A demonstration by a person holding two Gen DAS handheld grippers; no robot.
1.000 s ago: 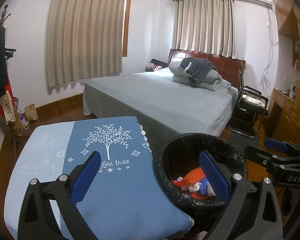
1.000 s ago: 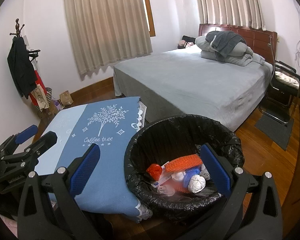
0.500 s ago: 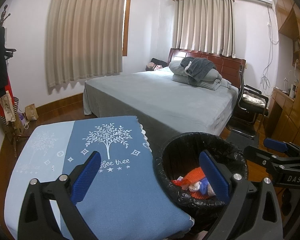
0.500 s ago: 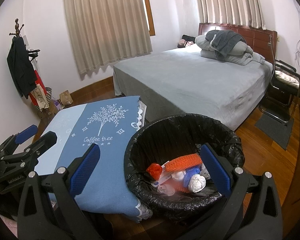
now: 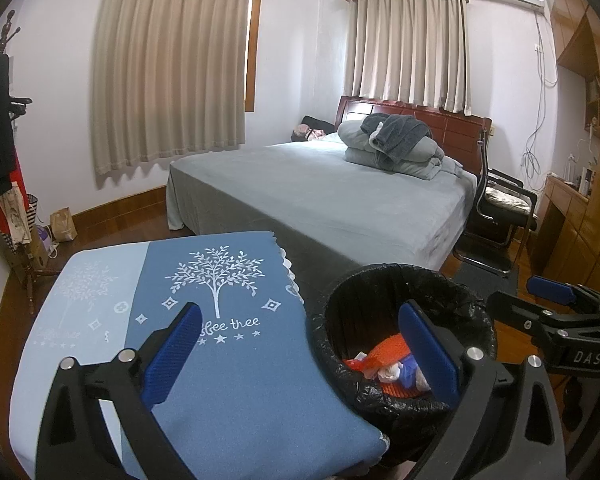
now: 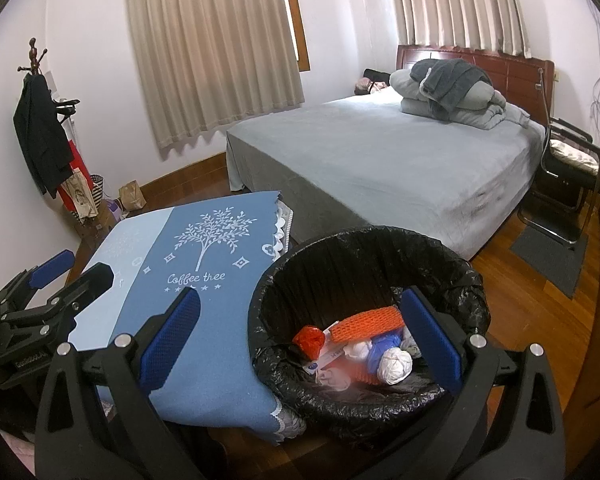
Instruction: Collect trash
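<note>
The left tool (image 5: 300, 354), black-framed with blue padded fingers, stands spread wide and holds nothing, low in the frame of the left wrist view; the right tool (image 6: 300, 340), of the same make, is likewise spread and empty in the lower part of its own view; each also shows at the edge of the other's picture. Between them, in the lower centre of the right view, stands the round waste basket lined with a crinkled black plastic bag (image 6: 474, 280), just beside the bench draped in a blue cloth printed with a white tree (image 6: 216, 264), its rim seemingly touching the cloth's edge. Inside the basket lies the trash: an orange foam net sleeve (image 6: 366, 324), a crumpled red plastic scrap (image 6: 309, 339), a knotted white plastic ball (image 6: 396, 365), something blue (image 6: 383, 348) and some paper; the cloth shows no litter on it in either view, and the grey bed (image 6: 400, 164) in the upper right looks bare apart from folded bedding; so the collecting seems done or nearly so, with perhaps only the tying or lifting of the bag left, though the floor near the basket is partly hidden.
</note>
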